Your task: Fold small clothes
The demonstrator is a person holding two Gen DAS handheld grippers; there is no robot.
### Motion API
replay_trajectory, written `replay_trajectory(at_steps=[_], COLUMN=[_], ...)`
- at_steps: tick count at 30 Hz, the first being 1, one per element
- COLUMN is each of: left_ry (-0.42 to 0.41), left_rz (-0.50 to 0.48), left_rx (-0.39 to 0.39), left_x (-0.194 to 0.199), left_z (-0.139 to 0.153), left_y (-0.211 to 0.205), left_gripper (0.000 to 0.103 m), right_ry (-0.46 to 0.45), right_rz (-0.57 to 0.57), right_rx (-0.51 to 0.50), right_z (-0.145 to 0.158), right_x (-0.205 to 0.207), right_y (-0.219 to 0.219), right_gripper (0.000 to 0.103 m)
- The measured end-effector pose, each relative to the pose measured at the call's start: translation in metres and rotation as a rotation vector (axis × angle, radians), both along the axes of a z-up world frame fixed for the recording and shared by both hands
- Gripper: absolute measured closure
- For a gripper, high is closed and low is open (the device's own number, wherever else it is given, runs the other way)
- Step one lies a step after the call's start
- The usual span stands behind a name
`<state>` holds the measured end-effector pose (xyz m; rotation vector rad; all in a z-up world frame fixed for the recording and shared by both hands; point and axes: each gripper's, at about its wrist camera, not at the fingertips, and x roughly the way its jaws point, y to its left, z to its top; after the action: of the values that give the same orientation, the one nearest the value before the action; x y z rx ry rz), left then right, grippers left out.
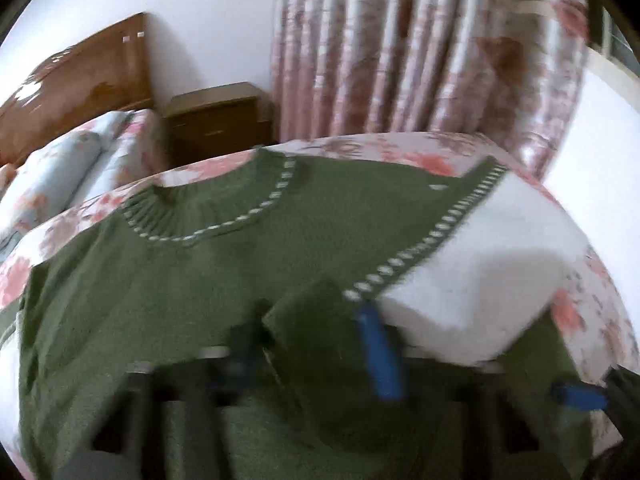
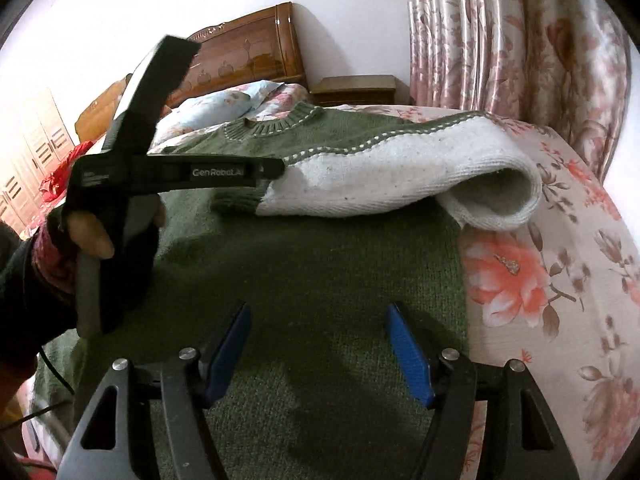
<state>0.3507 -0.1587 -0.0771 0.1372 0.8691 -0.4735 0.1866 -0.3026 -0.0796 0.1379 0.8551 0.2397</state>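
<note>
A small green knit sweater [image 2: 312, 264] with a white-stitched collar [image 2: 276, 126] lies on a floral bedspread [image 2: 560, 280]. Its white sleeve [image 2: 392, 176] is folded across the chest, green cuff [image 2: 240, 200] pointing left. My left gripper [image 1: 316, 332] grips the sleeve's cuff end [image 1: 312, 320] between its blue-padded fingers [image 1: 380, 356]; it also shows in the right wrist view [image 2: 276, 168], its tip at the cuff. My right gripper [image 2: 318, 344] hovers open and empty just above the sweater's lower body. The left wrist view is blurred.
A wooden headboard [image 2: 248, 52], pillows [image 2: 216, 108] and a nightstand [image 2: 356, 90] stand behind the bed. Floral curtains [image 2: 500, 48] hang at the right. The bed's edge curves off on the right. The person's hand [image 2: 88, 240] holds the left gripper's handle.
</note>
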Motion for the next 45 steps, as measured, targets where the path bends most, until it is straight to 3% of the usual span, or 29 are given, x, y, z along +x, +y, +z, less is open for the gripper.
replay_trajectory(at_steps=[4,8,10,12,17,20,22,26,30,34,42,45], left_ry=[-0.061,-0.09,-0.091,-0.084,-0.095,-0.064,0.022,0.113,0.131,0.151,0.138,0.138], left_rz=[-0.053,-0.053,-0.03,-0.008,0.053,0.135,0.172,0.177,0.208,0.233,0.263,0.291], left_rx=[0.047,-0.013,-0.066,-0.128,-0.143,-0.12,-0.152,-0.111,-0.074,-0.123,-0.097,-0.093], left_x=[-0.016,-0.017,-0.009,-0.003,0.002,0.012,0.02,0.022,0.014,0.003,-0.011,-0.01], left_z=[0.011,0.047,0.071,0.096,0.124,0.109,0.082,0.032,0.001,0.003,0.005,0.002], left_y=[-0.008,0.009,0.023,0.042,0.092,0.135,0.161,0.169,0.168,0.176,0.175,0.177], left_gripper=[0.088,0.088,0.088,0.088,0.088,0.088,0.087,0.087,0.086,0.086,0.086,0.08], right_ry=[-0.009,-0.045,-0.018,0.014,0.044,0.029,0.04,0.04,0.051,0.057,0.068,0.071], right_rz=[-0.031,-0.141,-0.239,-0.302,-0.318,-0.28,-0.275,-0.284,-0.295,-0.299,-0.301,-0.3], right_rx=[0.001,0.034,-0.005,0.025,0.047,0.015,-0.024,-0.066,-0.079,-0.088,-0.122,-0.135], right_z=[0.003,0.012,0.012,0.007,0.002,0.002,-0.004,-0.005,-0.007,-0.008,-0.011,-0.011], right_x=[0.0,-0.002,0.008,0.023,0.058,0.066,0.069,0.072,0.072,0.072,0.075,0.075], right_y=[-0.001,-0.027,-0.047,-0.068,-0.083,-0.071,-0.064,-0.063,-0.065,-0.064,-0.062,-0.061], right_gripper=[0.0,0.0,0.0,0.0,0.0,0.0,0.0,0.0,0.0,0.0,0.0,0.0])
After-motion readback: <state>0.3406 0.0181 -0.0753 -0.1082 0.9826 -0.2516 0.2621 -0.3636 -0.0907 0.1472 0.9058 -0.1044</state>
